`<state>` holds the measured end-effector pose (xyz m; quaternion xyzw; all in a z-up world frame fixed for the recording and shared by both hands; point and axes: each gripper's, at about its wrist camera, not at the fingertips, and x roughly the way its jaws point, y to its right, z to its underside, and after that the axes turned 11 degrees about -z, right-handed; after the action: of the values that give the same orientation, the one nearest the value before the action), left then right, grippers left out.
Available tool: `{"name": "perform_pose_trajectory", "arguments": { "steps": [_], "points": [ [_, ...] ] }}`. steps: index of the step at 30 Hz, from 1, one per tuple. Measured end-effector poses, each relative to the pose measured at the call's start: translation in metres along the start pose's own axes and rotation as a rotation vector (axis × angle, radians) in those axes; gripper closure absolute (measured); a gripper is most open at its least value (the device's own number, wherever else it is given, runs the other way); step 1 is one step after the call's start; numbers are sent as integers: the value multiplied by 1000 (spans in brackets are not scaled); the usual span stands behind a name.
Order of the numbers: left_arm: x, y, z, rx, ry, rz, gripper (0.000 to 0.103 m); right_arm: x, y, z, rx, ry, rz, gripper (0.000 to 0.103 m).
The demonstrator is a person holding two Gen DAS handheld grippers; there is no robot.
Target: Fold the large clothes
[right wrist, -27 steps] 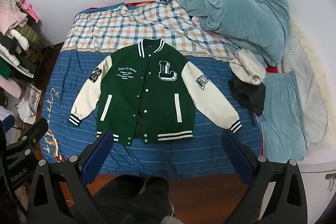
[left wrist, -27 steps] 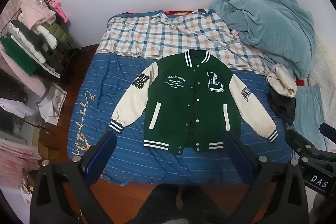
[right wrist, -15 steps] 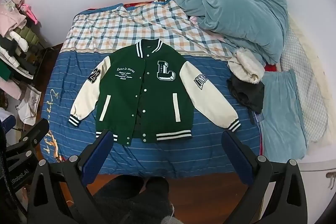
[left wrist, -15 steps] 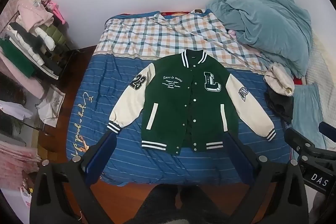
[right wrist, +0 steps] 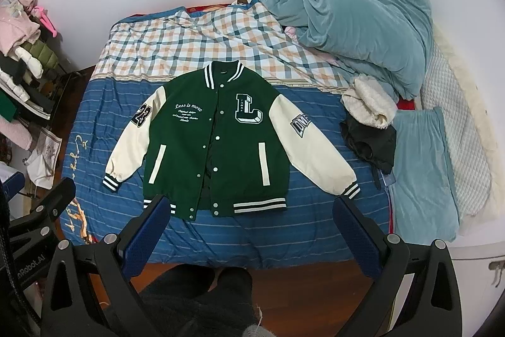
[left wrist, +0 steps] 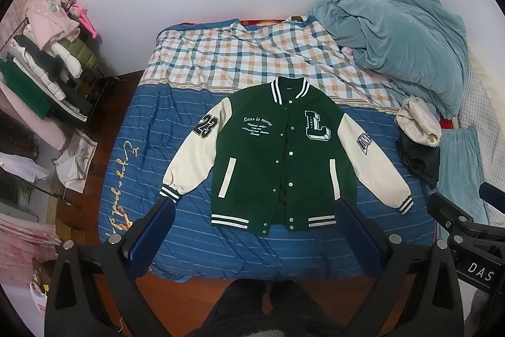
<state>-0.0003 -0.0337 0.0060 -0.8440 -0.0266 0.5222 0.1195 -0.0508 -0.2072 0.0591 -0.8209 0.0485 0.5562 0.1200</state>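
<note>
A green varsity jacket [left wrist: 277,160] with cream sleeves is laid flat, front up and snapped shut, on the blue striped half of the bed [left wrist: 151,128], its hem toward the foot edge and its striped collar just reaching the checked sheet [left wrist: 227,59]. Both sleeves are spread outward and down, the cuffs resting on the blue cover near the two side edges. A large "L" patch is seen on one chest panel, white script on the other, and "23" on one shoulder.

The left gripper [left wrist: 257,229] is held above the foot edge of the bed, its blue-padded fingers spread wide and holding nothing — the jacket hem is framed between them. The right gripper [right wrist: 249,223] is likewise spread wide and empty, clear of the fabric.

A rumpled teal duvet [right wrist: 353,21] is heaped at the head-end corner on the right side of the bed. Just beside it along that edge lie a cream fleece item [right wrist: 369,106] and a dark garment [right wrist: 372,144] — touching each other. A laden clothes rack [left wrist: 41,59] stands beside the bed's left side.
</note>
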Motion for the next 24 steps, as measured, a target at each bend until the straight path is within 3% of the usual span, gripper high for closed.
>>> {"name": "perform_pose_trajectory", "arguments": {
  "steps": [8, 10, 24],
  "points": [
    [-6, 20, -8, 0, 8, -2, 0, -2, -2, -6, 0, 1, 0, 0],
    [-3, 2, -9, -5, 6, 5, 0, -3, 0, -12, -1, 2, 0, 0],
    [-5, 1, -19, -2, 9, 6, 0, -4, 0, -15, -1, 6, 4, 0]
  ]
}}
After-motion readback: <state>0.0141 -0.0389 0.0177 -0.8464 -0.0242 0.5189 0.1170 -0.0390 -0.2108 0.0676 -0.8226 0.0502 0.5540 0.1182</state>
